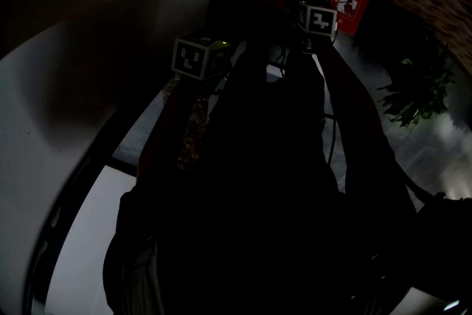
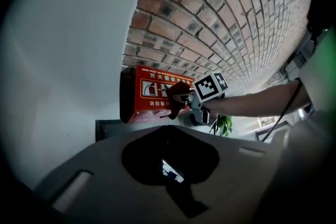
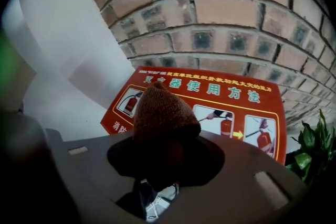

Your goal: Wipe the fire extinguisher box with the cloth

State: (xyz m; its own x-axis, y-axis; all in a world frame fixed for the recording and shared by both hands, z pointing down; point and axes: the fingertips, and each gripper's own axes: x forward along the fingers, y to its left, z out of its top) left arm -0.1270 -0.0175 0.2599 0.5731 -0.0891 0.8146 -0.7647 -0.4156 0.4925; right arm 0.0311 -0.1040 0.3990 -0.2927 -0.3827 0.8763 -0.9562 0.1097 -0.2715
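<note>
The red fire extinguisher box (image 3: 239, 105) hangs low on a brick wall, its front printed with picture instructions. My right gripper (image 3: 157, 128) is shut on a brown knitted cloth (image 3: 160, 113), whose bunched tip is at the left part of the box front; I cannot tell if it touches. From the left gripper view, the box (image 2: 148, 98) shows with the cloth (image 2: 177, 93) against its front. My left gripper (image 1: 198, 57) hangs back to the left of the box, away from it; its jaws are hidden in shadow. The head view is very dark.
A brick wall (image 2: 236, 23) runs behind the box, and a plain white wall (image 2: 68, 44) meets it on the left. A green potted plant (image 1: 417, 88) stands right of the box. A dark skirting strip (image 2: 107, 128) runs under the box.
</note>
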